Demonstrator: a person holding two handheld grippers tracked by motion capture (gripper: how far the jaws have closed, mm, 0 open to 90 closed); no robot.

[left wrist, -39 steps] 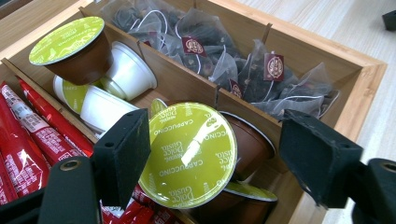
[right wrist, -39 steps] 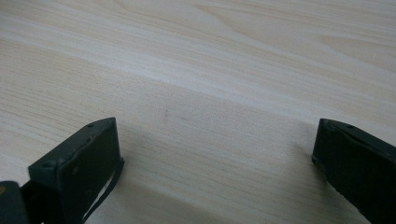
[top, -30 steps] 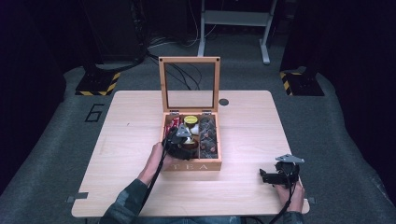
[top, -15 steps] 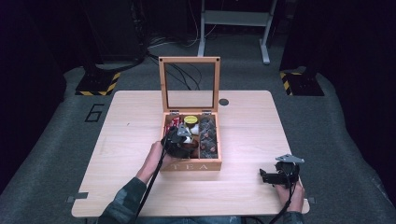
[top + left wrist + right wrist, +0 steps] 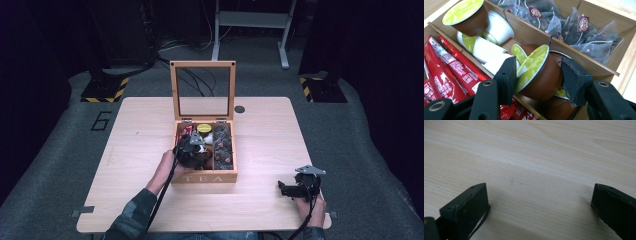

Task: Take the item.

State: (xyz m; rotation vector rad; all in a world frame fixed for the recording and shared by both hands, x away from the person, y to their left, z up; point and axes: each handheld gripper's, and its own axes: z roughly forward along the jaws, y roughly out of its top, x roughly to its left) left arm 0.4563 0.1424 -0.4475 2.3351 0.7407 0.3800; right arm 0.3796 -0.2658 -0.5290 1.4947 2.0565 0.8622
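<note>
A wooden tea box (image 5: 205, 177) stands open mid-table, its glass lid (image 5: 202, 90) upright. My left gripper (image 5: 192, 150) reaches into the box's middle compartment. There its jaws (image 5: 539, 75) have just been closing and now press on a brown capsule with a green foil lid (image 5: 541, 77): one pad is on the lid's rim, the other on the base. The capsule lies tilted on other capsules. My right gripper (image 5: 286, 189) rests near the table's front right corner, open (image 5: 539, 200) over bare wood.
Red sachets (image 5: 446, 65) fill the compartment beside the capsules, and pyramid tea bags (image 5: 584, 37) fill the one across the divider. More brown and white capsules (image 5: 496, 27) lie behind the held one. A small dark disc (image 5: 239, 109) sits behind the box.
Both hands stay where they were. The high view is too small to show the jaws moving.
</note>
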